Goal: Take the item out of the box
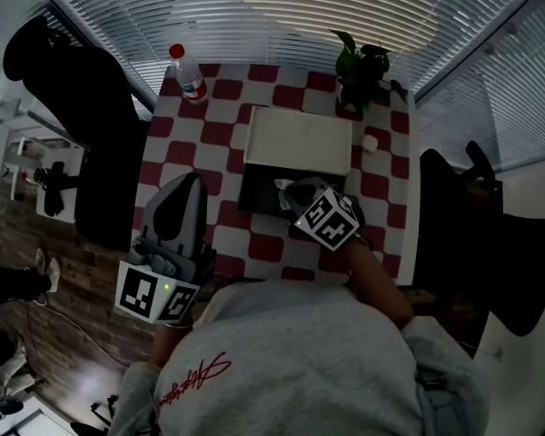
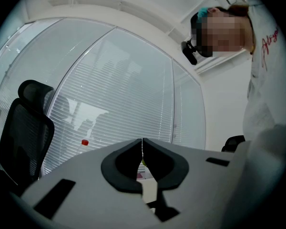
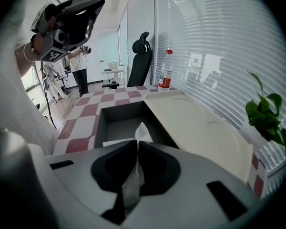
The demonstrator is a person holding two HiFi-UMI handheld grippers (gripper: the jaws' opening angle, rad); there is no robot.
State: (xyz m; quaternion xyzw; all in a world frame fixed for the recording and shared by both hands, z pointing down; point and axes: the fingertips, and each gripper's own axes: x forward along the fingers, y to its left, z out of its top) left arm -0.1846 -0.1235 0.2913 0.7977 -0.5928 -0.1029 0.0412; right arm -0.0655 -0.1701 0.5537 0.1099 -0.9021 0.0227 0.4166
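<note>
Pinching a thin whitish sheet (image 3: 132, 184) in the right claw (image 3: 137, 142), clenched on it just above the open dark box (image 3: 101, 120) on the checkered bench (image 3: 88, 109). Showing the sheet's upper corner past the claw tips, the rest trailing back between the jaws. Holding the left claw (image 2: 142, 144) clamped together on nothing, left of the box.
</note>
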